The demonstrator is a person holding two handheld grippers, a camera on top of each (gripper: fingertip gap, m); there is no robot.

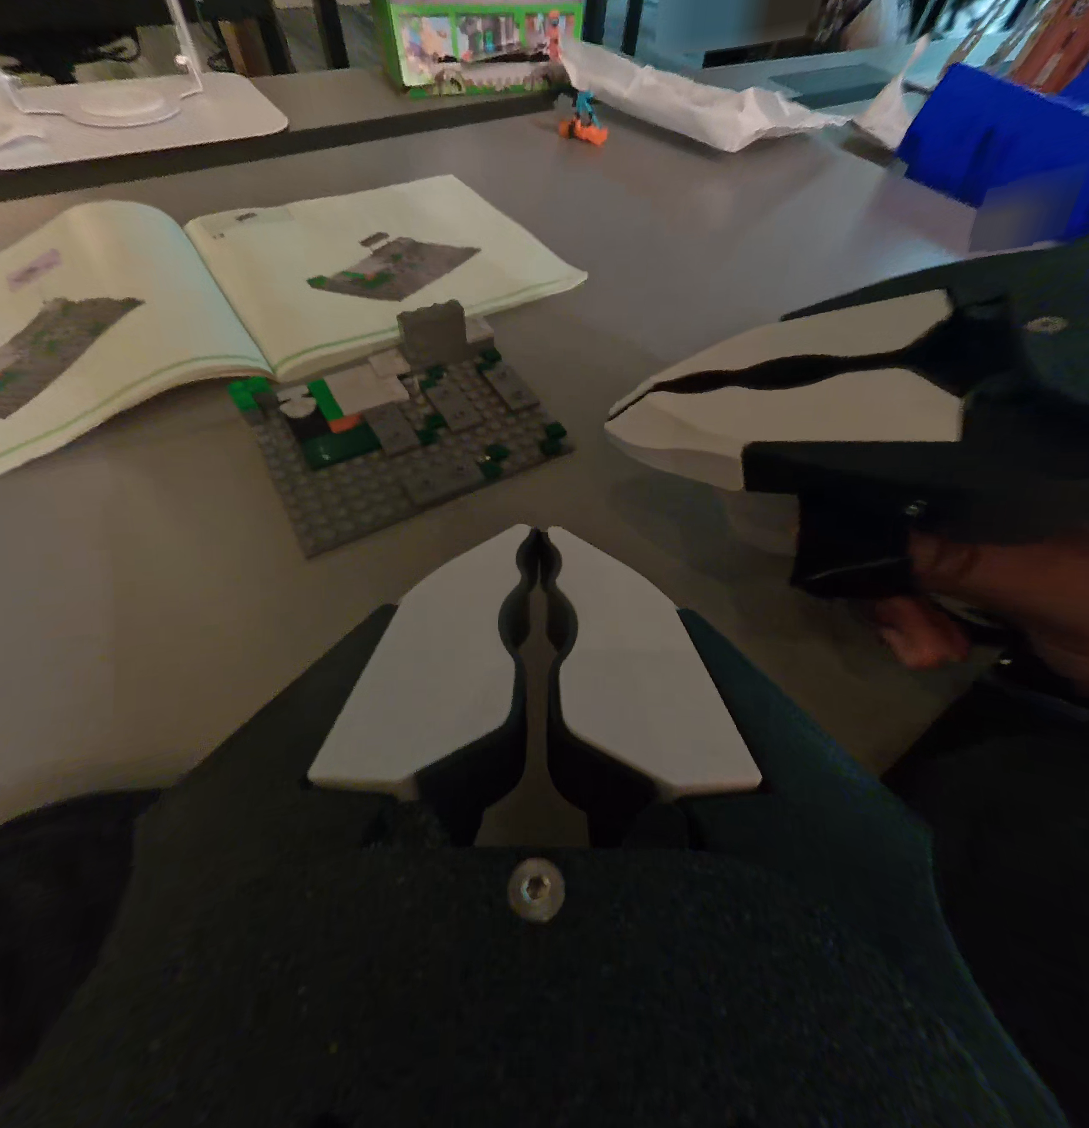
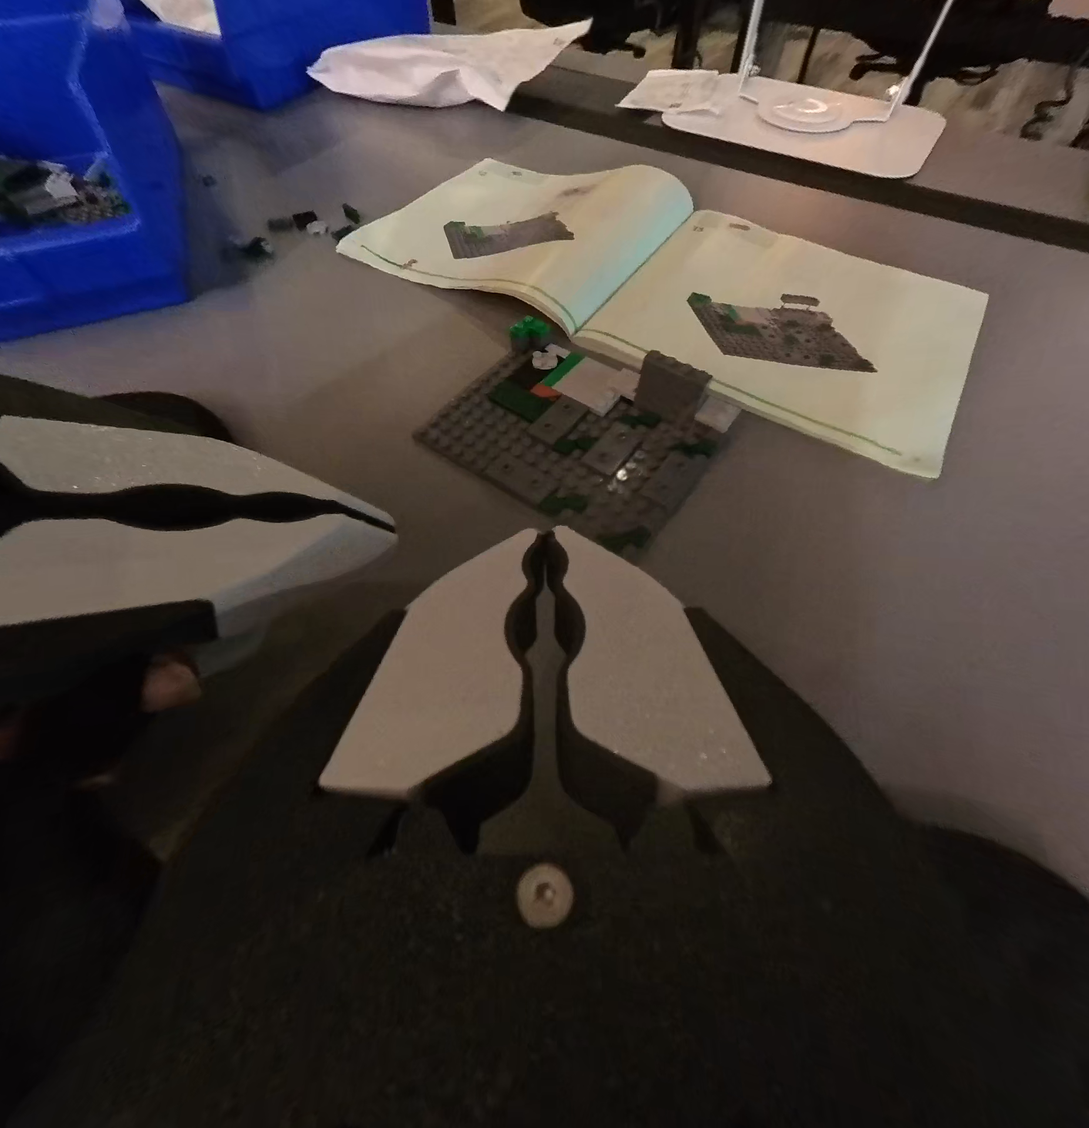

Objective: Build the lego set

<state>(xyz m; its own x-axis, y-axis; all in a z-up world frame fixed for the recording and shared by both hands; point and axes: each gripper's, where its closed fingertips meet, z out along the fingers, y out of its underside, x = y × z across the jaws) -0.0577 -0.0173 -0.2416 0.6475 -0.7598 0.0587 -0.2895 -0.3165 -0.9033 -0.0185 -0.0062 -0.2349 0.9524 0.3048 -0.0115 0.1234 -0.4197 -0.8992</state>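
Beside blue bin (image 2: 72, 183), loose bricks (image 2: 298, 229) in right view only, both hand-held grippers closed, empty.

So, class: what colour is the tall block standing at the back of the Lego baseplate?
Grey: the tall block matches the grey baseplate. It shows best in the right wrist view.

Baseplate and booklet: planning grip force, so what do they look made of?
The baseplate looks like hard moulded plastic, dull grey, with rows of studs. The booklet looks like thin matte paper: its open pages curve and sag.
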